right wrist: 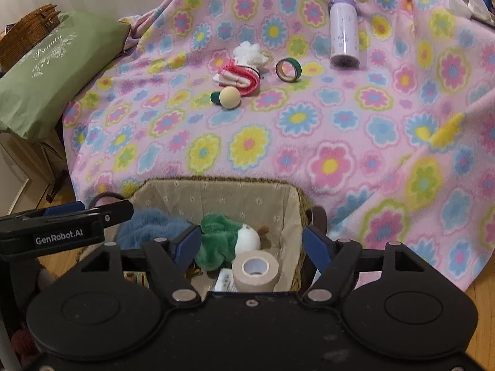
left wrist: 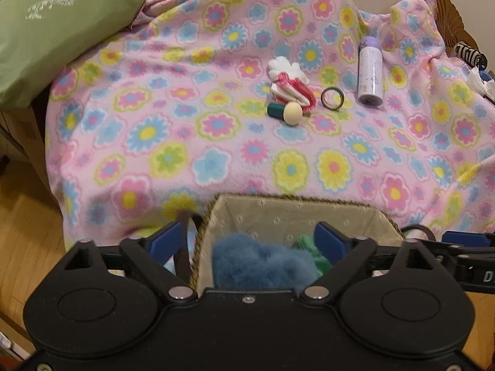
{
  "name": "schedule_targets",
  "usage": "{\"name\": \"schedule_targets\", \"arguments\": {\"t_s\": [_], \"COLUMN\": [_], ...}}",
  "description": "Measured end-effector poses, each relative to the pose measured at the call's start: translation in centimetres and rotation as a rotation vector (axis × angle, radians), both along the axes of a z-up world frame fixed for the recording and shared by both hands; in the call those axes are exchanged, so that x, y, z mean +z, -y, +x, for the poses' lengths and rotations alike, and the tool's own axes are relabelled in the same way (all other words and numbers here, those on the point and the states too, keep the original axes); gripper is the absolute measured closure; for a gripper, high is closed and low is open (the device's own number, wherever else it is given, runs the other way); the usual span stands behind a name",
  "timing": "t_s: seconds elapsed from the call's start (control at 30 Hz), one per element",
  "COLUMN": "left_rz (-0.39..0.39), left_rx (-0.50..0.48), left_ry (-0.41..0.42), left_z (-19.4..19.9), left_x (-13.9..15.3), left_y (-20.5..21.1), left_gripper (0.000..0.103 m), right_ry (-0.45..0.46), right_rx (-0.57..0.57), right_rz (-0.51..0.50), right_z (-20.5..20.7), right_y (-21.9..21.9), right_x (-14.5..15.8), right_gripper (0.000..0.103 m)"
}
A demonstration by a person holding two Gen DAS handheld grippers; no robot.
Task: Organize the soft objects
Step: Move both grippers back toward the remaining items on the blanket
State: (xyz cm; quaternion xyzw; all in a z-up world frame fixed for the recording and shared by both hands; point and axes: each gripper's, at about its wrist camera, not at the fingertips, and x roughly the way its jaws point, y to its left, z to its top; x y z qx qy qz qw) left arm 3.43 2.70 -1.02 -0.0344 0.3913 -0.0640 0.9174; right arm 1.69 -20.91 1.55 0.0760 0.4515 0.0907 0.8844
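Observation:
A woven basket [left wrist: 294, 207] [right wrist: 216, 193] with a beige flowered liner stands at the near edge of the flowered blanket. In it lie a fluffy blue cloth [left wrist: 260, 262] [right wrist: 148, 225], a green and white plush toy [right wrist: 222, 241] and a beige tape roll [right wrist: 255, 267]. My left gripper [left wrist: 249, 238] hangs open above the blue cloth, one finger outside the basket's left rim. Over the plush and the tape roll, my right gripper [right wrist: 250, 244] is open too, its pads apart from both. Farther back, a red and white folded cloth [left wrist: 290, 88] [right wrist: 241, 74] lies on the blanket.
Near the folded cloth lie a green tape ring [left wrist: 332, 98] [right wrist: 289, 68], a wooden knob with a teal handle [left wrist: 286, 111] [right wrist: 227, 97] and a purple bottle [left wrist: 369, 71] [right wrist: 343, 31]. A green pillow [left wrist: 46, 31] [right wrist: 46, 71] sits at the left. Wooden floor borders the blanket.

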Motion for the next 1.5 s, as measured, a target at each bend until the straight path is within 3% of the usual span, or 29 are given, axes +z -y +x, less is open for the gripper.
{"name": "schedule_targets", "arguments": {"t_s": [0.43,0.73,0.97,1.5], "left_rz": [0.135,0.151,0.159,0.124], "left_rx": [-0.007,0.010,0.009,-0.124], "left_ry": [0.074,0.044,0.075,0.120], "left_z": [6.0,11.6,14.6,17.6], "left_x": [2.2,1.1,0.5,-2.2], "left_y": [-0.8,-1.4,-0.9,4.8], "left_gripper": [0.011,0.010,0.010,0.009], "right_ry": [0.094,0.109,0.107,0.169], "right_rx": [0.032,-0.026,-0.078,-0.073], "right_rz": [-0.121,-0.150,-0.168,-0.216], "right_z": [6.1,13.1,17.4,20.7], "right_y": [-0.4,0.1,0.5,0.6], "right_x": [2.0,0.9,-0.7,-3.5], "right_gripper": [0.019,0.016,0.016,0.014]}}
